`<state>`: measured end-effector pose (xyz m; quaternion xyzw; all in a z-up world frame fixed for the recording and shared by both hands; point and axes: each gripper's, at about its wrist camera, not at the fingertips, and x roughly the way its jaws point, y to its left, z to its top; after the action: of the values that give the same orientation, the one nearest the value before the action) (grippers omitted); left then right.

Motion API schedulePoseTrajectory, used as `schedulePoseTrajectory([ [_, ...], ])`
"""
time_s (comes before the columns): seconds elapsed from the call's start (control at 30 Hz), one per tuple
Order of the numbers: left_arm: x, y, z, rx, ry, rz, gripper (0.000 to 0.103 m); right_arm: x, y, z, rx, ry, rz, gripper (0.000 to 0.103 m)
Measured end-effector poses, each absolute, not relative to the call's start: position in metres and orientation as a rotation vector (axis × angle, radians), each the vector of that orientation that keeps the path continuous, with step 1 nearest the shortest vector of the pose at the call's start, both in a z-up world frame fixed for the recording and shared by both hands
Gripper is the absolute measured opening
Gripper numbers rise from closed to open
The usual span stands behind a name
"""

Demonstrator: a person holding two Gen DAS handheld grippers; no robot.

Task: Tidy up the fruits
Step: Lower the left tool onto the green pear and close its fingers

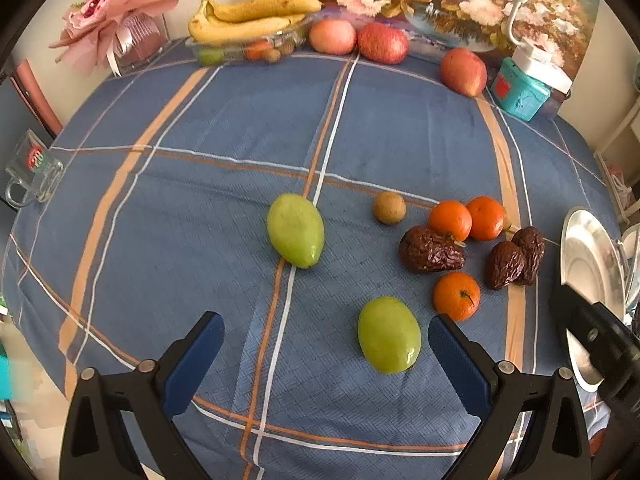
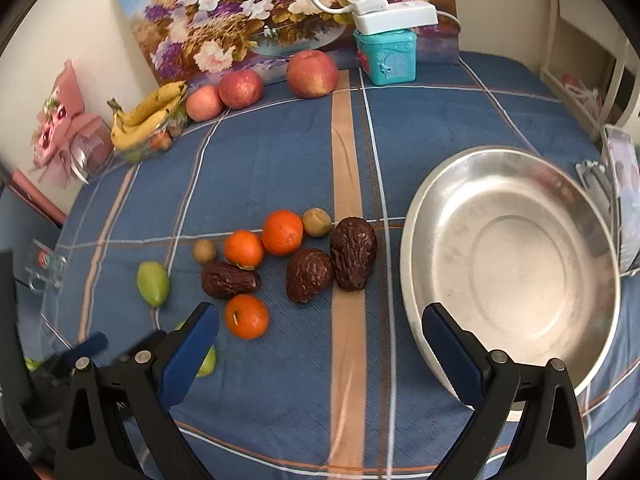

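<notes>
The left gripper (image 1: 326, 334) hangs over the blue plaid cloth (image 1: 224, 128) with its jaws spread wide and nothing between them. A green fruit (image 1: 389, 334) lies just inside its right finger, near it but not gripped; a second green fruit (image 1: 295, 230) lies farther out at 12 o'clock.

At 2 o'clock from that gripper sits a cluster: three oranges (image 1: 450, 220), three dark wrinkled dates (image 1: 432, 250) and a small brown fruit (image 1: 389, 208). The right wrist view shows another small brown fruit (image 2: 317, 222) beside the upper oranges.

The right gripper (image 2: 320, 334) is also wide open and empty, hovering over the cloth. An empty steel plate (image 2: 516, 176) lies at its 2 o'clock, its rim close to the right finger. One orange (image 2: 246, 317) lies just beyond its left finger.

At the table's far edge stand bananas (image 1: 248, 18) on a clear tray, three apples (image 2: 312, 74), a teal box (image 2: 386, 56) and a flower painting (image 2: 256, 8). A glass mug (image 1: 34, 168) stands at the left edge.
</notes>
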<state>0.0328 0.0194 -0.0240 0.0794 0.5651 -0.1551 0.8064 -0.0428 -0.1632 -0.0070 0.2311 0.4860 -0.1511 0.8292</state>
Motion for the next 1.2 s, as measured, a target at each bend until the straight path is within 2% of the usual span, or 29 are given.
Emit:
schedulePoseTrajectory([
  [0.13,0.031,0.015,-0.028,0.163,1.229,-0.358,0.101,-0.039,-0.165,-0.01,0.537,1.03,-0.295,0.101],
  [0.23,0.03,0.012,-0.03,0.163,1.242,-0.389,0.092,-0.034,-0.165,-0.013,0.569,1.036,-0.267,0.101],
  [0.3,0.028,0.009,-0.031,0.162,1.254,-0.41,0.09,-0.031,-0.164,-0.015,0.577,1.038,-0.25,0.099],
  [0.4,0.026,0.005,-0.034,0.158,1.281,-0.442,0.084,-0.028,-0.159,-0.016,0.581,1.039,-0.224,0.093],
  [0.47,0.025,0.003,-0.036,0.163,1.29,-0.446,0.083,-0.025,-0.156,-0.019,0.586,1.044,-0.209,0.079],
  [0.5,0.024,0.002,-0.036,0.166,1.294,-0.447,0.083,-0.024,-0.154,-0.021,0.589,1.044,-0.202,0.076],
  [0.63,0.022,-0.006,-0.04,0.167,1.316,-0.464,0.074,-0.015,-0.148,-0.027,0.583,1.07,-0.185,0.073],
  [0.77,0.02,-0.013,-0.043,0.165,1.331,-0.481,0.07,-0.009,-0.145,-0.031,0.583,1.077,-0.173,0.066],
  [0.83,0.018,-0.017,-0.044,0.169,1.333,-0.484,0.068,-0.007,-0.144,-0.032,0.582,1.083,-0.173,0.065],
  [1.03,0.019,-0.021,-0.047,0.156,1.342,-0.481,0.043,-0.005,-0.142,-0.035,0.579,1.088,-0.172,0.065],
  [1.2,0.021,-0.014,-0.046,0.146,1.347,-0.486,0.043,-0.005,-0.142,-0.037,0.589,1.086,-0.173,0.064],
])
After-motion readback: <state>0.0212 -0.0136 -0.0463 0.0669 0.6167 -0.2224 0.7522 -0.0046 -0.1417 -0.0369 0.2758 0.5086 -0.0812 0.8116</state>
